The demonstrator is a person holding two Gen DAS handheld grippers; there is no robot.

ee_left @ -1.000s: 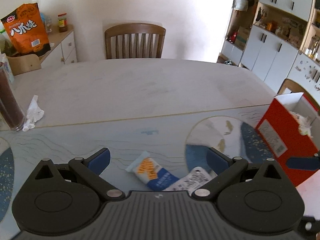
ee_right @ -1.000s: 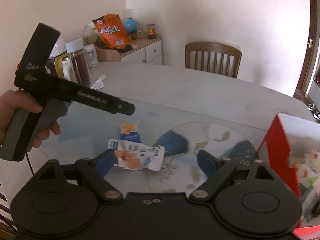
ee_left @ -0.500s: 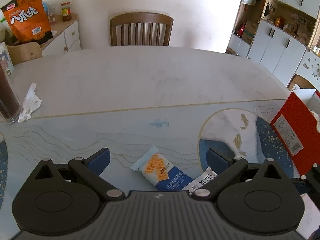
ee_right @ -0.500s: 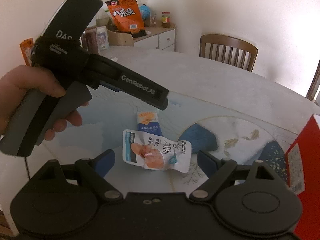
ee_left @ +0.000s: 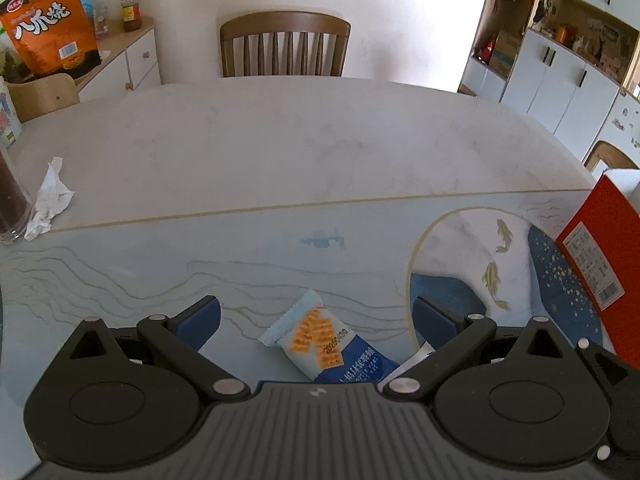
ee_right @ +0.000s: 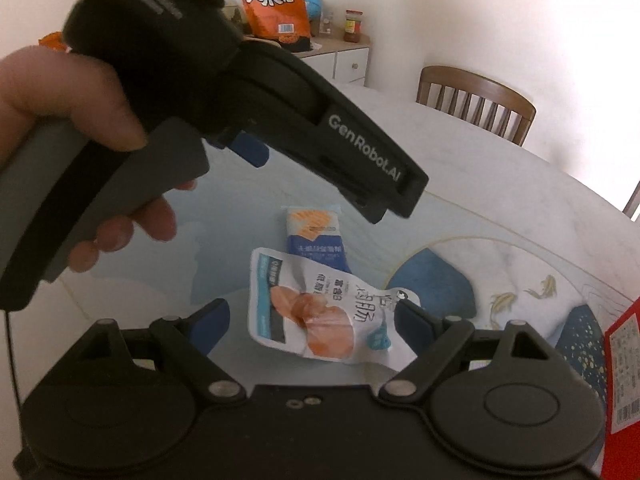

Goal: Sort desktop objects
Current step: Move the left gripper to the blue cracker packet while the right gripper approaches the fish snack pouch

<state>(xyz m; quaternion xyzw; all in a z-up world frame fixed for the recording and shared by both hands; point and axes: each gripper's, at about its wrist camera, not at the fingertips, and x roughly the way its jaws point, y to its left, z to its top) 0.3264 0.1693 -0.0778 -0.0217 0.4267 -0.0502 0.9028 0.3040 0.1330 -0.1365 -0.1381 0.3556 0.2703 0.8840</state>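
Observation:
A blue-and-white cracker packet [ee_left: 320, 336] lies on the blue printed mat [ee_left: 160, 264], just below and between the fingers of my open left gripper [ee_left: 316, 320]. Beside it, a corner of a white snack packet [ee_left: 416, 356] peeks past the right finger. In the right wrist view that white packet [ee_right: 316, 312] with an orange picture lies flat under my open right gripper [ee_right: 314, 320], its pads apart from it. The cracker packet [ee_right: 316, 232] lies just beyond. A hand [ee_right: 60, 92] holds the left tool over the upper left, one blue pad [ee_right: 250, 151] showing.
A red box [ee_left: 592, 248] with an open top stands at the mat's right edge, also in the right wrist view [ee_right: 624, 368]. A crumpled tissue [ee_left: 48, 196] and a dark glass jar [ee_left: 12, 200] sit far left. A wooden chair [ee_left: 284, 44] stands behind the table.
Both grippers have sunk toward the packets, which now look larger. The right gripper has closed in on the left tool, which fills more of its view. Neither packet has moved.

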